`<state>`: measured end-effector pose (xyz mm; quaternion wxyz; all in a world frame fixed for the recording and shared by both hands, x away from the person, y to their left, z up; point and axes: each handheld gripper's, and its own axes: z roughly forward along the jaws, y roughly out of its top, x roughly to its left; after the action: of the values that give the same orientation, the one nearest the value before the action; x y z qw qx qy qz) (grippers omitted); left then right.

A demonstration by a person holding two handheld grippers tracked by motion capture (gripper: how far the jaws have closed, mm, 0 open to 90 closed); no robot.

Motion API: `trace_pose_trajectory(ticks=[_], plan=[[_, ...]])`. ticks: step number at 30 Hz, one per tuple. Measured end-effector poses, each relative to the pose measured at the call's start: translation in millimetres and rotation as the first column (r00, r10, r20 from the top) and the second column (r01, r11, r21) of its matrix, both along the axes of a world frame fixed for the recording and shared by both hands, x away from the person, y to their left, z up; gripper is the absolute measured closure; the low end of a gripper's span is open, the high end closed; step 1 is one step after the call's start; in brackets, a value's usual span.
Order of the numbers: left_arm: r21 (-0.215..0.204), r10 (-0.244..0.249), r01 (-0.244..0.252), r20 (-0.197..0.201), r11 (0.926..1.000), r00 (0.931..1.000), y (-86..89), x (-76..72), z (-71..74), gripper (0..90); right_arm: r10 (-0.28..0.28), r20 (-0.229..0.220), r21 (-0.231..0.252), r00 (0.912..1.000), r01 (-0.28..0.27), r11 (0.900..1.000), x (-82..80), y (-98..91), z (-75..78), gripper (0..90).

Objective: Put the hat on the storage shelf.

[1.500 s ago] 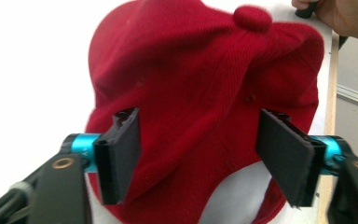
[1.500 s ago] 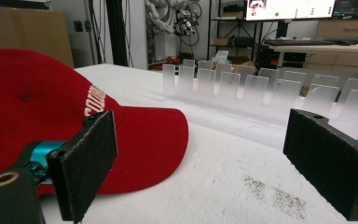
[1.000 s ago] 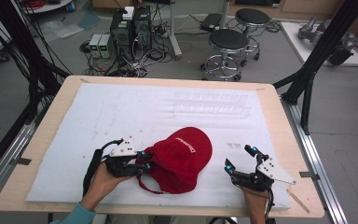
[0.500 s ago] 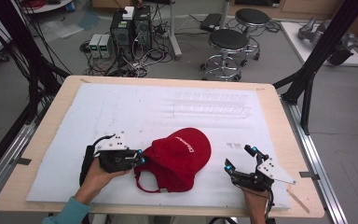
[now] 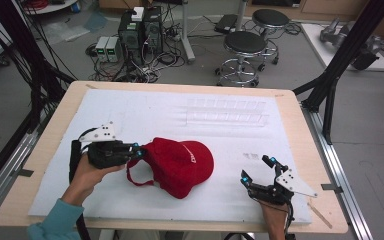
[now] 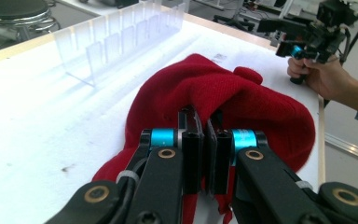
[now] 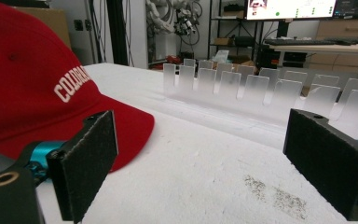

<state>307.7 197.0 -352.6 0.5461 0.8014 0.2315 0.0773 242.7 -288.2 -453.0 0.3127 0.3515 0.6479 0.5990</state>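
Left gripper (image 5: 139, 150) clamped on red cap (image 5: 180, 165) rear, now lifted; right gripper (image 5: 258, 169) open, unmoved

Red cap (image 5: 180, 165) with white lettering; beside it black tongs (image 5: 139, 151) with blue accents; white mat (image 5: 145, 115) beneath.

Your surface (image 5: 42, 150): pale wood, covered by a white foam mat (image 5: 145, 112). On the mat, a red cap (image 5: 180, 167) near you, a clear slotted rack (image 5: 227, 111) farther back.
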Motion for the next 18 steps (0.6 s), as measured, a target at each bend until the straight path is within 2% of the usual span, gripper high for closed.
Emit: trace_pose_trajectory(ticks=[7,8,11,15,16,17,18], plan=[[-0.018,0.0,0.0,-0.007,0.9998,1.0,10.3,9.2,16.6,86.9,-0.002,0.002,-0.004,1.0,0.002,1.0,1.1,0.2,0.3,8.7],[-0.008,-0.004,0.004,0.001,1.0,1.0,12.6,11.3,21.9,86.9,-0.002,-0.007,-0.007,1.0,0.002,1.0,1.1,0.9,0.6,8.7],[-0.016,-0.006,0.006,0.006,0.9998,1.0,14.3,13.2,27.0,86.9,-0.006,-0.012,-0.015,0.9999,0.006,0.9999,2.0,1.3,1.1,8.7],[-0.021,-0.006,0.007,0.03,0.9998,0.9995,17.6,15.7,38.3,86.9,-0.005,-0.015,-0.021,0.9999,0.004,0.9998,3.1,1.5,1.3,8.7],[-0.027,-0.014,0.015,0.046,0.9995,0.9988,19.5,16.5,45.9,86.9,-0.001,-0.029,-0.021,0.9996,0.0,0.9998,2.8,2.3,1.6,8.7],[-0.027,-0.014,0.015,0.046,0.9995,0.9988,19.5,16.5,45.9,86.9,-0.001,-0.029,-0.021,0.9996,0.0,0.9998,2.8,2.3,1.6,8.7],[-0.035,-0.019,0.021,0.062,0.9992,0.9979,20.4,16.5,53.1,86.9,-0.003,-0.022,-0.031,0.9998,0.002,0.9995,4.1,2.4,1.8,8.8]])
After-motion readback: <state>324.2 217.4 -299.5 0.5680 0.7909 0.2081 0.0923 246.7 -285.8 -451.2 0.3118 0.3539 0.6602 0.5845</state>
